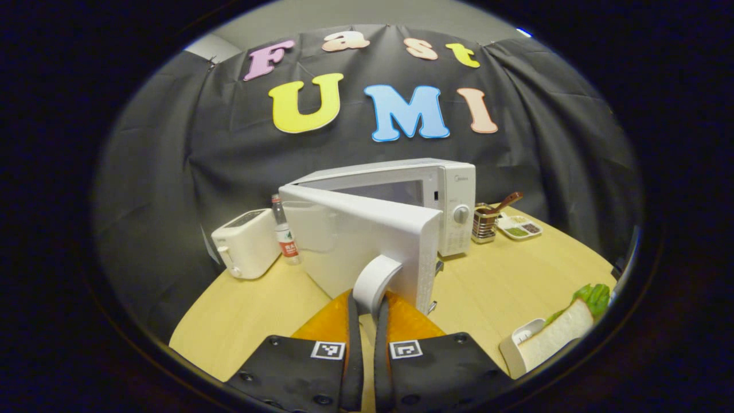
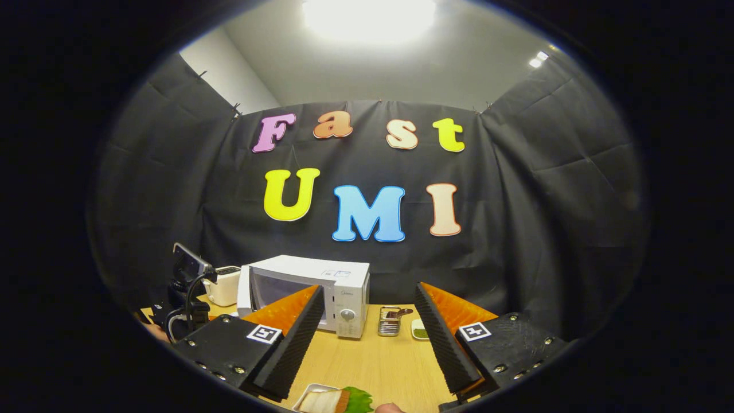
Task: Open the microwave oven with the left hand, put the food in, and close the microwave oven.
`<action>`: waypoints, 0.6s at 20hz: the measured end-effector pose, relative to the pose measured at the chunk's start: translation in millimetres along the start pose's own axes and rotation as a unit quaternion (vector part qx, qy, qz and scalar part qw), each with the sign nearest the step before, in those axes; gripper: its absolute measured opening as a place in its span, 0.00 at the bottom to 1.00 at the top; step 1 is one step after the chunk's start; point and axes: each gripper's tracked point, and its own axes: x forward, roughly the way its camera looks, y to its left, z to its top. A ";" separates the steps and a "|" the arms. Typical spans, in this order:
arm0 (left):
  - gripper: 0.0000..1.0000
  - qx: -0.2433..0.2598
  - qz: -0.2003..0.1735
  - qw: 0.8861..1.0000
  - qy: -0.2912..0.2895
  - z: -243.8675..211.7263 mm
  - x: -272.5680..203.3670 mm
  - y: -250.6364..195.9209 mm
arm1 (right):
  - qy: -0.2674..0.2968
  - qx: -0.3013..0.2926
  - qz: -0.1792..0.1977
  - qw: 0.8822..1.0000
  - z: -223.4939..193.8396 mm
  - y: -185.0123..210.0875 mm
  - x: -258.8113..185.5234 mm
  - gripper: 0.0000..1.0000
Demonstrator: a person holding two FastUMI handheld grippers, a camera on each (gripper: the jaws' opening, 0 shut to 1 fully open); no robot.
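On the table, left gripper seemingly clamps the microwave door handle.

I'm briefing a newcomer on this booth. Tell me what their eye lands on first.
In the left gripper view, the white microwave stands mid-table with its door swung partly open, and the left gripper is shut on the door handle. A sandwich with green lettuce sits in a white tray near the table's front right edge. In the right gripper view, the right gripper is wide open above it.
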 end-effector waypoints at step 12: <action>0.14 0.004 -0.022 1.000 -0.007 -25.4 -33.4 86.7 | 0.006 -0.007 0.003 1.000 -1.6 93.3 4.3 0.96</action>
